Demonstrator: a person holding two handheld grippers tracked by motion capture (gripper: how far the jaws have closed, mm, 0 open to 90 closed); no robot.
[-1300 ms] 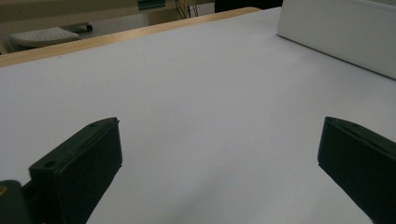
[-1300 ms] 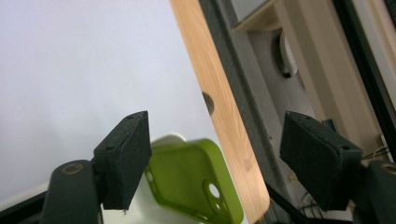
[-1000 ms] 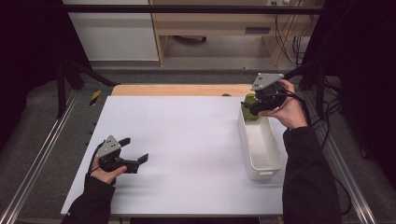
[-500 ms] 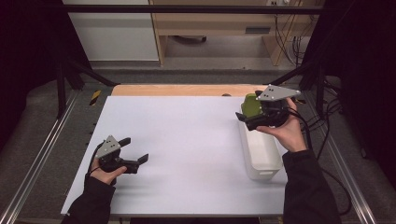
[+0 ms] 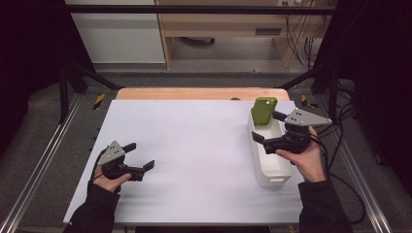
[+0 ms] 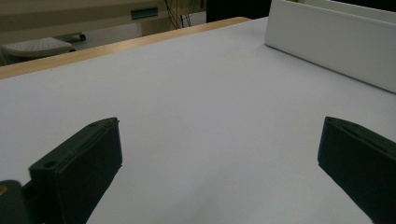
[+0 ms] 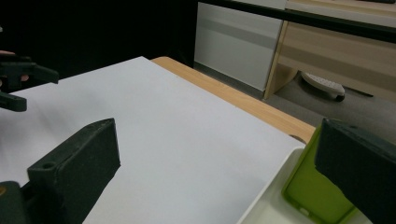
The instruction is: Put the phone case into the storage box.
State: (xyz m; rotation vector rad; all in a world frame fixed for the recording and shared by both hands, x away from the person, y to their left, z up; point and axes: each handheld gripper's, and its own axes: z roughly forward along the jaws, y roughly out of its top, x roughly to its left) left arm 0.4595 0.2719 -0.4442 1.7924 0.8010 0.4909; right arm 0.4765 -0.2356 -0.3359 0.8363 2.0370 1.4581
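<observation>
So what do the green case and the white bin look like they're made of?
Green case: probably soft silicone or rubber, matte olive, with rounded corners and a small cutout. White bin: likely rigid moulded plastic, smooth with a faint sheen and thin straight walls.

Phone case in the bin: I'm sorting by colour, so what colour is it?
Green. The phone case shows best in the high view, standing at the bin's far end.

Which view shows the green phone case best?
The high view: the case stands whole at the far end of the bin. The right gripper view shows its lower part, cut by a jaw. The left gripper view shows the bin wall.
</observation>
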